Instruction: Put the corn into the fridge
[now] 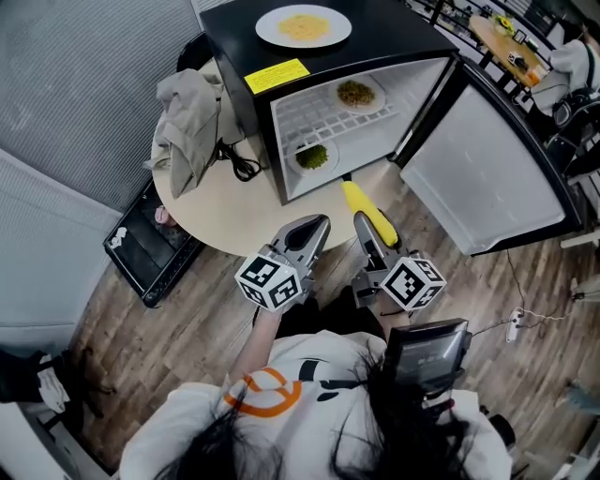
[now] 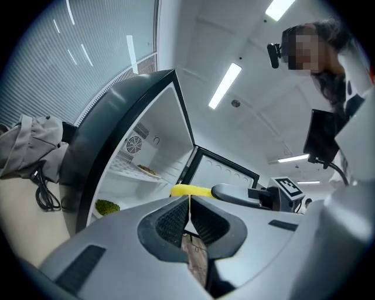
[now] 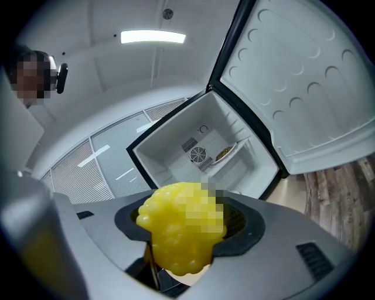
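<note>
My right gripper (image 1: 367,228) is shut on a yellow corn cob (image 1: 369,212), held just in front of the open mini fridge (image 1: 356,112). In the right gripper view the corn (image 3: 183,225) fills the space between the jaws, its end facing the camera. My left gripper (image 1: 314,225) hovers beside it on the left, shut with nothing in it; its pads (image 2: 188,218) meet in the left gripper view, where the corn (image 2: 190,190) shows beyond. The fridge door (image 1: 487,169) swings wide open to the right.
A plate of brown food (image 1: 357,93) sits on the fridge's wire shelf, a bowl of greens (image 1: 313,157) below it. A plate of yellow food (image 1: 304,26) rests on the fridge top. Grey cloth (image 1: 187,122) and a black cable (image 1: 239,161) lie on the round table (image 1: 225,211).
</note>
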Demonstrator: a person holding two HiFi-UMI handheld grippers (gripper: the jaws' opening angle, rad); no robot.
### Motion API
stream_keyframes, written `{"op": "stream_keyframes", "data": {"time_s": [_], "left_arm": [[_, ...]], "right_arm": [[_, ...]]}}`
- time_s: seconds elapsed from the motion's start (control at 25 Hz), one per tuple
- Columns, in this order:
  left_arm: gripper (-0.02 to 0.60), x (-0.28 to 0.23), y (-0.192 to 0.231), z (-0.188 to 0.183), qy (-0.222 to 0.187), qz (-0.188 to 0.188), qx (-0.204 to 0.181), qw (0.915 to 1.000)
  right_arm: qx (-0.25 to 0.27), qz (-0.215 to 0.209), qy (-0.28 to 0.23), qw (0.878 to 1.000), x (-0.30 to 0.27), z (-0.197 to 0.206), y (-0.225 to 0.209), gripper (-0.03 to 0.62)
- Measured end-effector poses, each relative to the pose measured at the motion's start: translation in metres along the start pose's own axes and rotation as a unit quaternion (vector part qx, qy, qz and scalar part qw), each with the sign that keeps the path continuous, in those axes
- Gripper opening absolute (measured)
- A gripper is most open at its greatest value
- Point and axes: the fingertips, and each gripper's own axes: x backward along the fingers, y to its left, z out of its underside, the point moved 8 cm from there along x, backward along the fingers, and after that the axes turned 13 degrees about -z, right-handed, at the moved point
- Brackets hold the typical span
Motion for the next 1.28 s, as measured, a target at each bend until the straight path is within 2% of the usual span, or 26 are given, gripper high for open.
{"op": "stream_keyframes", "data": {"time_s": [0.24, 0.48, 0.8, 1.08, 1.28], "left_arm": [[0.012, -0.008, 0.008, -0.005, -0.005, -0.002, 0.001, 1.0], [0.012, -0.024, 0.019, -0.012, -0.013, -0.025, -0.006, 0.9996], [0.012, -0.066, 0.021, -0.017, -0.006, -0.035, -0.011, 0.9993], [0.012, -0.097, 0.028, -0.018, 0.001, -0.053, -0.011, 0.9986], [0.012, -0.106, 0.035, -0.016, 0.009, -0.071, -0.011, 0.9974]], "right_arm": [[0.007, -0.005, 0.001, 1.0, -0.018, -0.011, -0.006, 0.255], [0.015, -0.032, 0.008, 0.999, -0.051, -0.03, -0.02, 0.255], [0.025, -0.046, 0.029, 0.998, -0.091, -0.06, -0.059, 0.255], [0.079, -0.065, 0.078, 0.992, -0.144, -0.076, -0.086, 0.255], [0.145, -0.074, 0.12, 0.979, -0.182, -0.083, -0.1, 0.255]]}}
